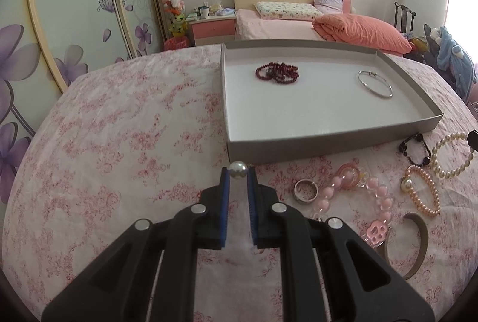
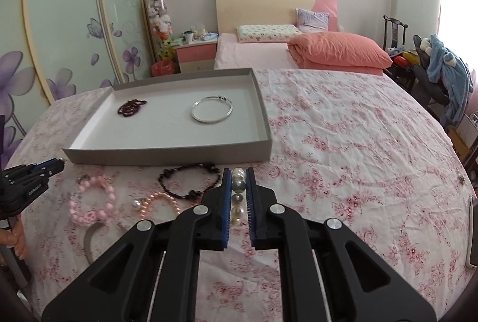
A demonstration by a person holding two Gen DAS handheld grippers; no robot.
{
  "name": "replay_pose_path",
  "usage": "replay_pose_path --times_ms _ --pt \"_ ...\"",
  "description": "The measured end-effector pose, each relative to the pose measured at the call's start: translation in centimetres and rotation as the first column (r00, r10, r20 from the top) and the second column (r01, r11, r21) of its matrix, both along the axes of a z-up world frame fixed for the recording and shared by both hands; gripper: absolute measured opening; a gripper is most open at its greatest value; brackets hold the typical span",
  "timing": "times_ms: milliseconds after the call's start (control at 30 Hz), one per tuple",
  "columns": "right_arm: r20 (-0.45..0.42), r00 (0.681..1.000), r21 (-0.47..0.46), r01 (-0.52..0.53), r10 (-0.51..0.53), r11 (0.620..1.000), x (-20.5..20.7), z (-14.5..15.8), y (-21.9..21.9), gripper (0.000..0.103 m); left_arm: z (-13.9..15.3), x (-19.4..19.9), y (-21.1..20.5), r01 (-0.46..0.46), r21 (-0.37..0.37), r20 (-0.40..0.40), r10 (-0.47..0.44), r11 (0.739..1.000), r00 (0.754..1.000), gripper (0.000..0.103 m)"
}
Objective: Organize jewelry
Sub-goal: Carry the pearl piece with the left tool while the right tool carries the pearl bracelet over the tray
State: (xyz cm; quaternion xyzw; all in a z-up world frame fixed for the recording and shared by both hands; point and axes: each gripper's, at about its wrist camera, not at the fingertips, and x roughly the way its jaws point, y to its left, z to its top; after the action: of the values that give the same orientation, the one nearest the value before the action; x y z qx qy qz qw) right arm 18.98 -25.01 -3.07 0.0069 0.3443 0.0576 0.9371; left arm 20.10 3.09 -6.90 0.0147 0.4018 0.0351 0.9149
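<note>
My left gripper (image 1: 238, 171) is shut on a single white pearl piece (image 1: 238, 169), held just in front of the grey tray's (image 1: 328, 139) near wall. My right gripper (image 2: 238, 172) is shut on a white pearl bracelet (image 2: 238, 187), whose beads sit in a row between the blue pads, lifted off the cloth. The tray (image 2: 167, 153) holds a dark red bead strand (image 1: 277, 72) and a silver bangle (image 1: 375, 84). The left gripper (image 2: 59, 163) also shows at the left edge of the right wrist view, with a hand below it.
On the floral cloth in front of the tray lie a black bead bracelet (image 2: 188, 181), a pink bead bracelet (image 2: 92, 199), a pink pearl bracelet (image 2: 161, 204), a silver ring (image 1: 306, 190) and a grey cuff (image 1: 415, 244). A bed, nightstand and chair stand behind.
</note>
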Motion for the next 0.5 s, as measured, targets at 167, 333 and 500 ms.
replay_pose_path --times_ms 167,333,500 --pt "0.032 0.999 0.011 -0.012 0.012 1.000 -0.7 1.1 0.4 0.010 0.9 -0.3 -0.3 0.000 -0.002 0.026 0.000 1.000 1.000 0.013" --pt "0.069 0.997 0.020 -0.023 0.021 1.000 -1.1 2.0 0.8 0.010 1.9 -0.9 -0.7 0.007 0.001 0.063 -0.007 1.000 0.998 0.013" --pt "0.103 0.994 0.032 -0.034 0.030 0.999 -1.5 2.9 1.3 0.010 3.3 -1.6 -0.9 0.001 -0.010 0.114 0.000 1.000 0.993 0.013"
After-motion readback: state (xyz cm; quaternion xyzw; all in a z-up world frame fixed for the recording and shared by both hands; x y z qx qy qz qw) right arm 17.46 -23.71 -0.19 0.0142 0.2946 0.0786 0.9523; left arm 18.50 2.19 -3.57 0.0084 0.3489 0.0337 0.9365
